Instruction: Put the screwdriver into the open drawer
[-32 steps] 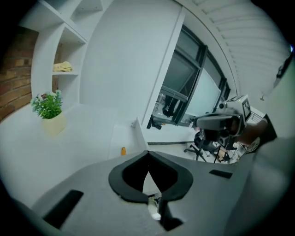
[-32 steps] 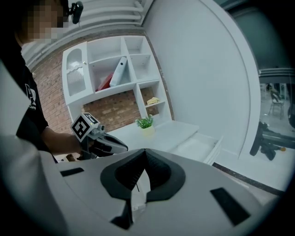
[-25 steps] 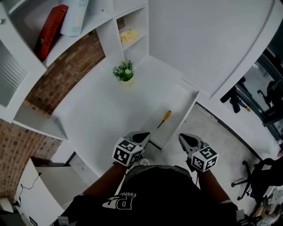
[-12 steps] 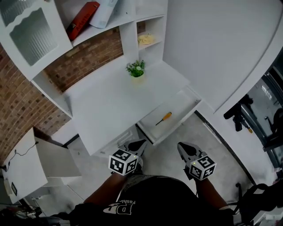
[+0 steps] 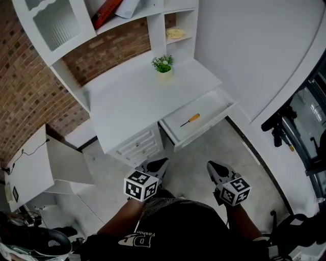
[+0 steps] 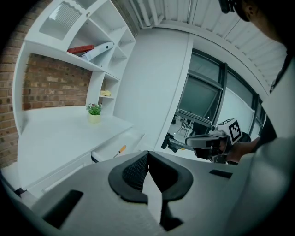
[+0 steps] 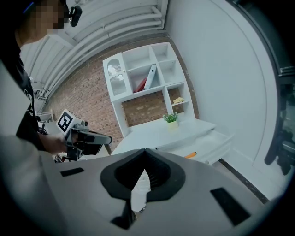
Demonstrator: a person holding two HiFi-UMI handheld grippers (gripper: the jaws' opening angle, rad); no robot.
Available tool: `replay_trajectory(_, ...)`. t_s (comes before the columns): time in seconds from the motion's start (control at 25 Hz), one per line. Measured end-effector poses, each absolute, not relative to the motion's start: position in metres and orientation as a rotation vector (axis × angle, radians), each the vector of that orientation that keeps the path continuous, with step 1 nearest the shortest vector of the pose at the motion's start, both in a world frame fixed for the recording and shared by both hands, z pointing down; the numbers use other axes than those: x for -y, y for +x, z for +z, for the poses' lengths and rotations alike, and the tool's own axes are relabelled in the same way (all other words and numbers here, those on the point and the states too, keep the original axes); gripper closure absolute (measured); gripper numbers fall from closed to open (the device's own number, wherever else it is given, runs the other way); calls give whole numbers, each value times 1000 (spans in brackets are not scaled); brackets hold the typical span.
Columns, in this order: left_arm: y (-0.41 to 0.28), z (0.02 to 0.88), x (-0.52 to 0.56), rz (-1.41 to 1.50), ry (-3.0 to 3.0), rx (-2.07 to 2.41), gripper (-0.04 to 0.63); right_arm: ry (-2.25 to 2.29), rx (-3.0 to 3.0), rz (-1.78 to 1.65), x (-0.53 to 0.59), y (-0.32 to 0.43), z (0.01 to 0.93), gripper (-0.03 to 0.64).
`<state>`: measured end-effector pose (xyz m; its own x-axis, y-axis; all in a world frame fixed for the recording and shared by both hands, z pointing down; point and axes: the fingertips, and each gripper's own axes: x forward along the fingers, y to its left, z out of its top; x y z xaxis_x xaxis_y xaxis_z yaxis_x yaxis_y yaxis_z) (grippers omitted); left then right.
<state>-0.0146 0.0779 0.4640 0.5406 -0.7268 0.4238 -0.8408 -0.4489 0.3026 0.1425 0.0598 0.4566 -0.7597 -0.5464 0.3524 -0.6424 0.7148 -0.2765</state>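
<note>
Left gripper (image 5: 158, 164) and right gripper (image 5: 214, 167) clenched empty; slim orange-handled screwdriver (image 5: 189, 120) lies in the open white drawer (image 5: 211, 109), well apart; light, stiff, may roll: you'd pinch it at the handle

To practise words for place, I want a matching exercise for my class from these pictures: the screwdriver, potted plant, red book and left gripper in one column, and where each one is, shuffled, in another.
Column one:
1. screwdriver
2. potted plant
3. red book
4. left gripper

Column two:
a. on the desk top
b. in the open drawer
c. on the upper shelf
d. above the floor, jaws shut

Pairs: 1-b, 2-a, 3-c, 4-d.
</note>
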Motion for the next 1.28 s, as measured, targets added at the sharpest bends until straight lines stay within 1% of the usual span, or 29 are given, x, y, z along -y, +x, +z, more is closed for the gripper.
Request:
replay_trajectory(0.56,-11,452,-81,358,2336,1275,577,1014,2707,579,-75,153,449,614)
replay_trajectory(1.28,-10,450,-83,366,2348,1280,577,973,2707,570,-78,150,452,614)
